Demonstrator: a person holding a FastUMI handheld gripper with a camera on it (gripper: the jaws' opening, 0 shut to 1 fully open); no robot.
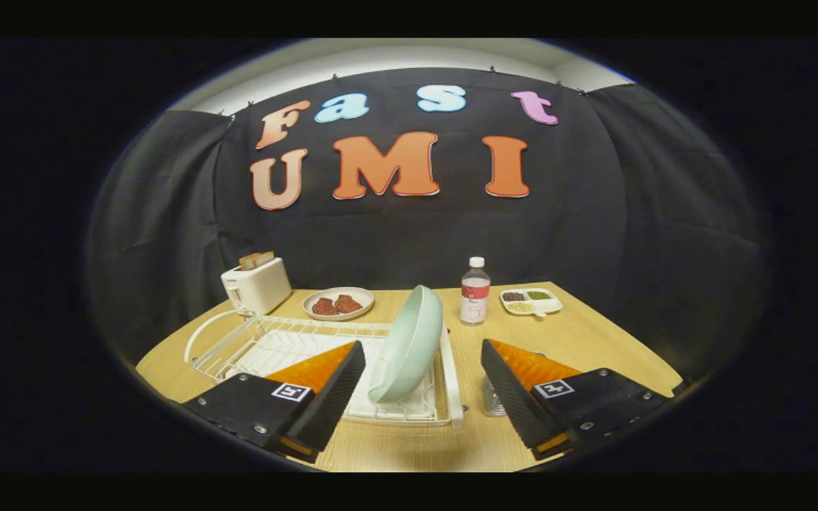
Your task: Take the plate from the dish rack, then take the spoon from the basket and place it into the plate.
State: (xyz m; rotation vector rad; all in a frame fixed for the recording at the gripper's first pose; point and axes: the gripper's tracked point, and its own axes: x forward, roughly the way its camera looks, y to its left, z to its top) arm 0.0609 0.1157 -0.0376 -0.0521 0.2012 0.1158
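Pale green plate (409, 341) upright in rack (253, 341), between open gripper (423, 369) fingers

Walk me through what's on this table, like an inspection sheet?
Surface: light wooden table.
Job's things: pale green plate standing on edge in the white wire dish rack; a mesh basket partly hidden behind one finger; spoon cannot be made out.
Clutter: toaster holding bread, dish of brown food, bottle, divided tray, all beyond the rack.
Grippers: gripper open, fingers apart, plate just ahead between them, untouched.
Cables: nothing seen.
Surroundings: black cloth wall.
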